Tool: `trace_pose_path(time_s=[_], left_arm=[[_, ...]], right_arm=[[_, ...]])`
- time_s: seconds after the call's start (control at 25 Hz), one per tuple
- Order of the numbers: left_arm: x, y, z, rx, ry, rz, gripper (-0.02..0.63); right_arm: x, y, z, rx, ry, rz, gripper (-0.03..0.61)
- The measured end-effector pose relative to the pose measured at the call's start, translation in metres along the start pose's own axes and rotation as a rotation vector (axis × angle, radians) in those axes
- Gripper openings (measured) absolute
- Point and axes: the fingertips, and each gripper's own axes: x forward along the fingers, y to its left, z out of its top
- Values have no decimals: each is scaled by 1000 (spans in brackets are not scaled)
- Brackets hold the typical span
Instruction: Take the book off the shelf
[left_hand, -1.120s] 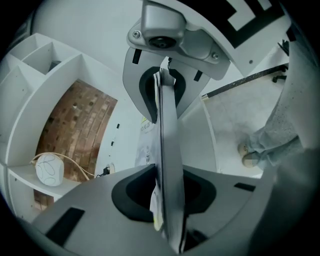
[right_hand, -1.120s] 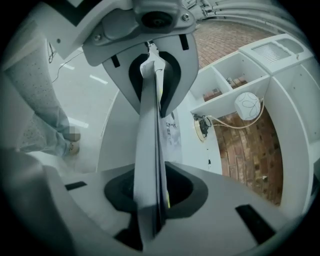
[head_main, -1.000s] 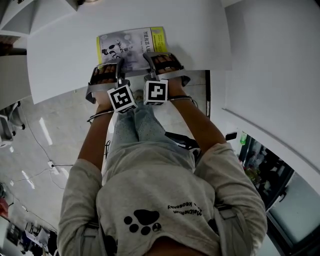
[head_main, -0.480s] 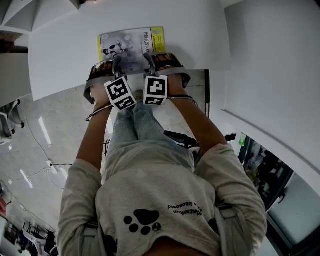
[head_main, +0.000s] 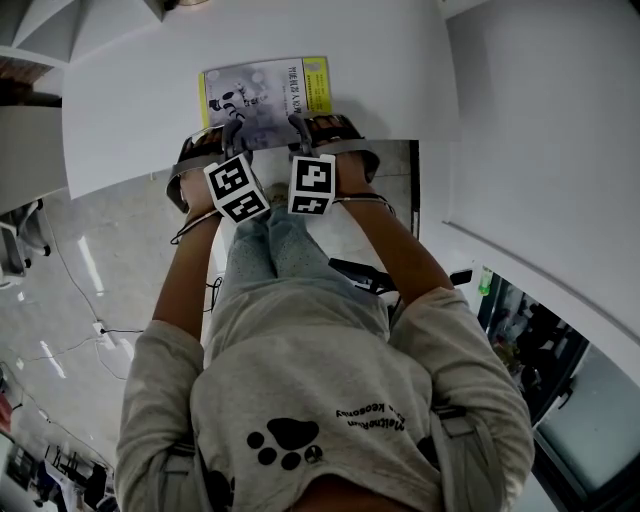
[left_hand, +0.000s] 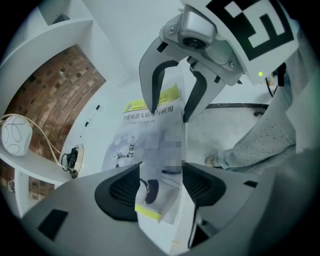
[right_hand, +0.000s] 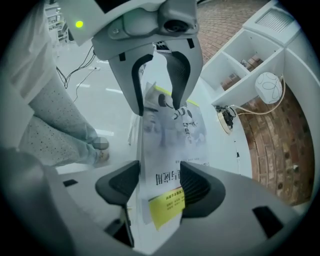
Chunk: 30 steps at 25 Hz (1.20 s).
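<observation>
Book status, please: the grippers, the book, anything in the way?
Left gripper, right gripper: fingers opening, near edge of book between them. Book flat on white tabletop. Nothing in the way.

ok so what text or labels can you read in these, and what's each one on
Book: Chinese title line and small print on its yellow band, too blurred to quote.
Shirt: one line of upside-down letters, too small to read.
Marker cubes: black-and-white square patterns only, no words.
</observation>
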Motion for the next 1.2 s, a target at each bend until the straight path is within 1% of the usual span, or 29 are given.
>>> trace_pose_path(time_s=[0.16,0.32,0.4,0.6,0.88,0.96,1.04,1.08,1.2], left_arm=[[-6,0,1,-21,-17,-6,261],[-14,0,6,-48,-59,-4,261],[-21,7,8,-86,-88,20,259],[-37,12,14,-182,-161,9,251],[-59,26,22,-324,-260,56,126],[-66,28,23,-363,-285,71,63],[-72,30,24,-397,-306,89,21],[-76,31,25,-413,-318,97,11],[-90,39,32,-476,-378,131,9]], right_arm=[[-5,-1,3,23,-14,2,249],[-12,-3,6,66,-41,7,249],[-18,-4,11,113,-69,15,249],[-36,-16,20,231,-129,-3,249],[-55,-32,25,360,-181,-35,249],[-60,-36,26,388,-191,-47,249],[-67,-40,27,414,-203,-62,249],[-71,-43,28,429,-211,-72,249],[-83,-53,28,472,-231,-109,247]])
